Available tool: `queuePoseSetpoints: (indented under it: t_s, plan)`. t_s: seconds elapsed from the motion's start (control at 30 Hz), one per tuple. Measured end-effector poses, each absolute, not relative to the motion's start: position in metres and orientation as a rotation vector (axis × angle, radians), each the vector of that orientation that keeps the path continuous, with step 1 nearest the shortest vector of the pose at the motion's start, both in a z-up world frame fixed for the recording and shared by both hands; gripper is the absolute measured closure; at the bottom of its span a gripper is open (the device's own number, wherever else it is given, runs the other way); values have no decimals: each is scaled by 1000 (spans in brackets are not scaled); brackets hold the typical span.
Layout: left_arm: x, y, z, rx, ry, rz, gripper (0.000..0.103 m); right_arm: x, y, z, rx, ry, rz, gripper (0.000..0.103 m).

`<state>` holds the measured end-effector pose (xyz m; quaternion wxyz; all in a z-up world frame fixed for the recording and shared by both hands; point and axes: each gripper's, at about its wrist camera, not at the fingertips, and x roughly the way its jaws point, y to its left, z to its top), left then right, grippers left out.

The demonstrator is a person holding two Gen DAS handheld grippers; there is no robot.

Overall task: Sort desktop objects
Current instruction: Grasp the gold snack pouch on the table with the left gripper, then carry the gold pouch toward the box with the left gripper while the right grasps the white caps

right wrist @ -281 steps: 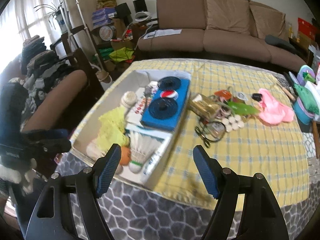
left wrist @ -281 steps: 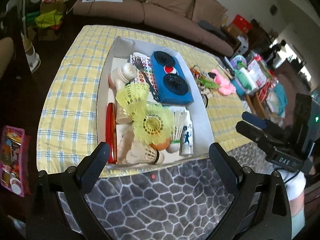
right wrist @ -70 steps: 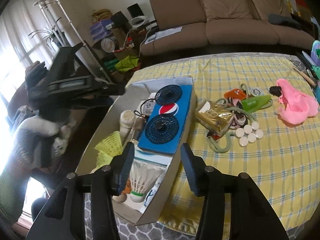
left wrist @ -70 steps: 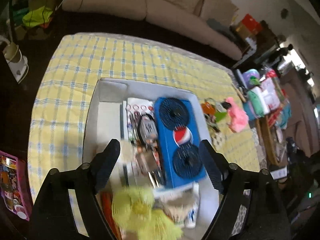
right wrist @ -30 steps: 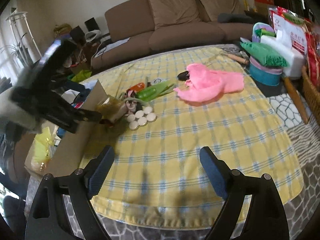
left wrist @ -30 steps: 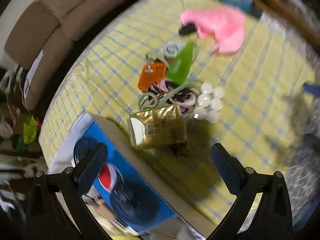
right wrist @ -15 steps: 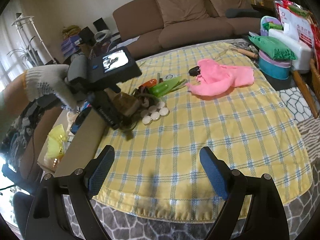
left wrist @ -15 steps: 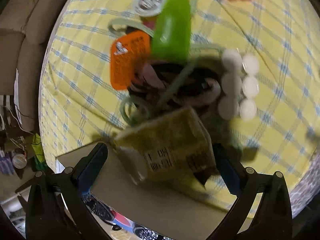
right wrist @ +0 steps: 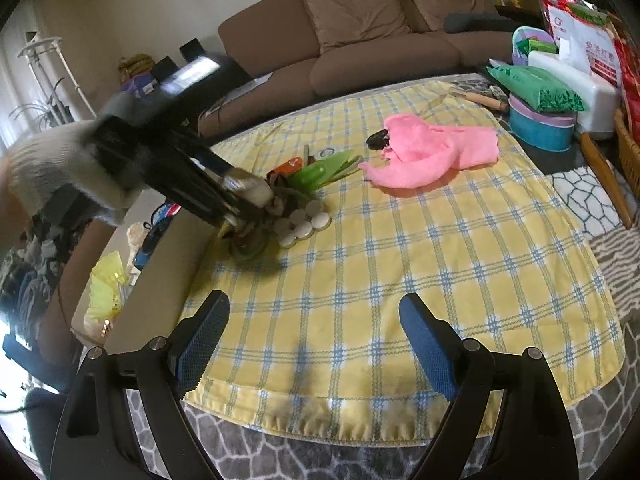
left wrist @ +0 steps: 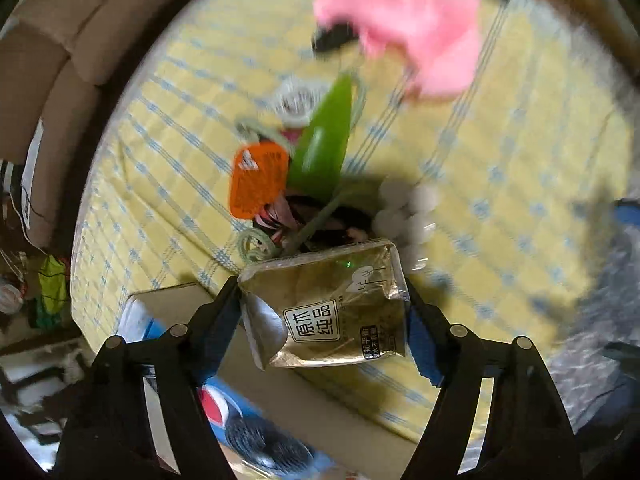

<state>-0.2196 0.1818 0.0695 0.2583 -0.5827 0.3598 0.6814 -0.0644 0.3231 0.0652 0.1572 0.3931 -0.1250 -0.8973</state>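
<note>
Golden foil pouch (left wrist: pixel 332 304) clamped between the two fingers of the left gripper (left wrist: pixel 324 308), lifted just off the pile of small things on the yellow checked cloth (right wrist: pixel 400 264) — seen from the right wrist view as a pale blurred packet at the tip of the left tool. Directly behind it on the cloth: a tangle of green cord (left wrist: pixel 256 246), an orange tag (left wrist: pixel 258 184), a green pointed piece (left wrist: pixel 324 148), a cluster of white round caps (right wrist: pixel 302 222), and farther off a pink cloth (right wrist: pixel 432 152). Just beside the pile, at the cloth's edge, the cardboard box (left wrist: pixel 280 384) with a blue Pepsi-marked thing (left wrist: pixel 224 412) inside. Right gripper (right wrist: pixel 316 344) hanging over bare cloth, jaws spread wide, holding nothing. Step in hand, by judgement: pick-up of the pouch done, transfer to the box not yet made. Next move probably a short carry over the box wall and a free spot among the contents before release — firm grip needed, since foil looks slippery and bends easily.
</note>
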Motion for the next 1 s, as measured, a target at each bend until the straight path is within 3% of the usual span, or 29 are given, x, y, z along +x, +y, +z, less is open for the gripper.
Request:
queuePoseSetpoints:
  t_s: [0.2, 0.37, 0.67, 0.77, 0.83, 0.87, 1.0]
  plan:
    - [-183, 122, 151, -1465, 563, 1946, 30, -71, 308, 67, 1042, -266, -2571, 14]
    - [-147, 26, 165, -1468, 228, 1986, 30, -108, 273, 61, 1035, -45, -2530, 14]
    - [-104, -96, 143, -1492, -68, 2135, 30, -194, 241, 16, 1251, 251, -2451, 16]
    - [-96, -112, 138, -1472, -141, 2168, 30, -204, 238, 6, 1281, 280, -2415, 21]
    - [-90, -120, 140, -1450, -178, 2171, 30, -205, 237, 4, 1280, 317, -2416, 31]
    - [-88, -125, 140, -1437, -196, 2171, 30, -204, 237, 5, 1267, 313, -2412, 41]
    - [-82, -139, 141, -1398, -271, 2181, 29, -195, 245, 14, 1282, 303, -2434, 41]
